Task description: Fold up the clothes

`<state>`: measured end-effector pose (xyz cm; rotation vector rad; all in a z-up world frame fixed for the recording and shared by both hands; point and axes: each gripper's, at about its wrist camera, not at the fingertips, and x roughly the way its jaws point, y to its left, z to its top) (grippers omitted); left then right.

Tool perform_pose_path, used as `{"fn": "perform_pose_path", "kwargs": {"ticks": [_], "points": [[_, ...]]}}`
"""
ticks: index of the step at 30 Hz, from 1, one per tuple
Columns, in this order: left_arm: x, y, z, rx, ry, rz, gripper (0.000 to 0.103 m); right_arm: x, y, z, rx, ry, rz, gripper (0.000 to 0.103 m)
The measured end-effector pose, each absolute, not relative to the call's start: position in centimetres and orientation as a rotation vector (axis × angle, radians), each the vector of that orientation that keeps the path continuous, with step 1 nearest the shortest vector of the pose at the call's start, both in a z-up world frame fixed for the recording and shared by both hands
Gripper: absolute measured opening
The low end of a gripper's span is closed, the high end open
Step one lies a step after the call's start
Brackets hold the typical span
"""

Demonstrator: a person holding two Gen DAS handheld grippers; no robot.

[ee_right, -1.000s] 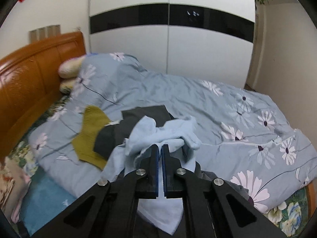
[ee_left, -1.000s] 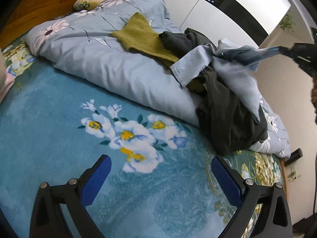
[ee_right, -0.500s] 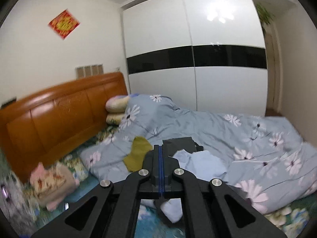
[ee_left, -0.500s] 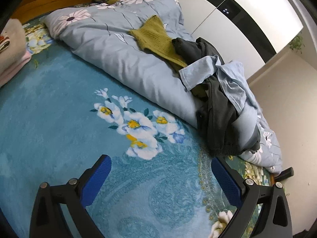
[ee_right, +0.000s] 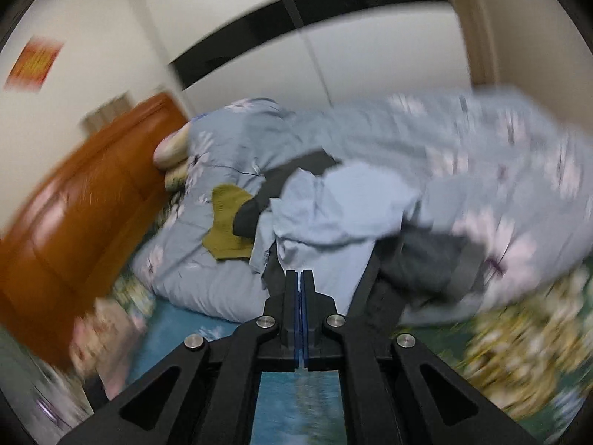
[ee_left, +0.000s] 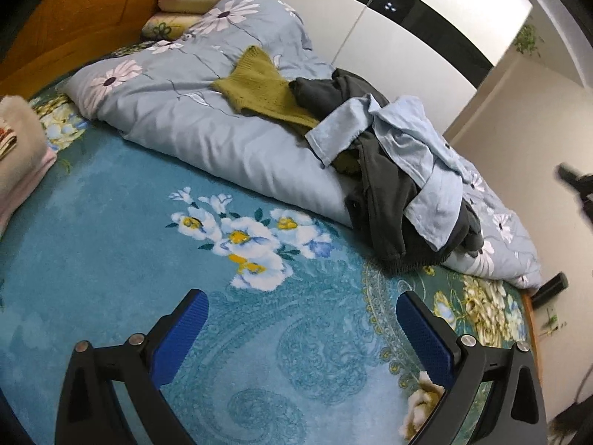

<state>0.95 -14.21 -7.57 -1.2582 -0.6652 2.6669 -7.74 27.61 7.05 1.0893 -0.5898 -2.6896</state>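
— What covers the bed?
— A teal floral bedspread (ee_left: 111,244); a light-blue cotton shirt (ee_left: 418,144) lies heaped over a dark grey garment (ee_left: 385,207) on the grey flowered quilt (ee_left: 207,137).
— And the tools?
— Left gripper (ee_left: 302,332) spread wide, empty; right gripper (ee_right: 300,278) pressed together, empty.

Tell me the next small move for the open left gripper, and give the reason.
Probably move the left gripper forward to the light blue shirt and take hold of its near edge. Its jaws stand wide open with nothing between them, above bare blue bedspread. The shirt lies crumpled on top of the dark garment on the folded duvet, so it comes off the pile first.
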Motion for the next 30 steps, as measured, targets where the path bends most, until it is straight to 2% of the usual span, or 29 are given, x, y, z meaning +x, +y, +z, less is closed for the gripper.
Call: {"fn": "perform_pose_path", "kwargs": {"ticks": [1,3,4,5,17,26,27,29,30], "points": [[0.8,-14.4,-7.8,-1.264,-0.689,2.663,0.103,-9.1,28.6,5.6,1.118,-0.721,-2.656,0.005],[0.5,-14.7,-8.3,-1.28,-0.735,2.653,0.103,-10.8,29.7,3.6,1.144,-0.889,-2.613,0.02],[0.3,-14.7,-8.7,-1.289,-0.75,2.646,0.103,-11.7,30.2,2.6,1.155,-0.973,-2.588,0.034],[0.1,-14.7,-9.1,-1.298,-0.763,2.639,0.103,-12.5,30.6,1.6,1.164,-1.05,-2.562,0.04],[-2.4,-12.9,-12.4,-1.432,-0.71,2.566,0.103,-20.5,30.5,-6.6,1.172,-1.59,-2.362,0.041],[-3.0,-13.4,-13.8,-1.485,-0.749,2.547,0.103,-22.4,31.7,-7.3,1.063,-1.827,-2.307,0.041],[-3.0,-13.5,-13.8,-1.487,-0.755,2.551,0.103,-22.6,31.8,-7.4,1.05,-1.853,-2.3,0.039],[-2.9,-13.7,-13.8,-1.489,-0.772,2.555,0.103,-23.1,32.1,-7.5,1.023,-1.905,-2.285,0.008],[-2.9,-13.9,-13.8,-1.49,-0.781,2.557,0.103,-23.3,32.3,-7.5,1.008,-1.923,-2.28,0.008]]}}
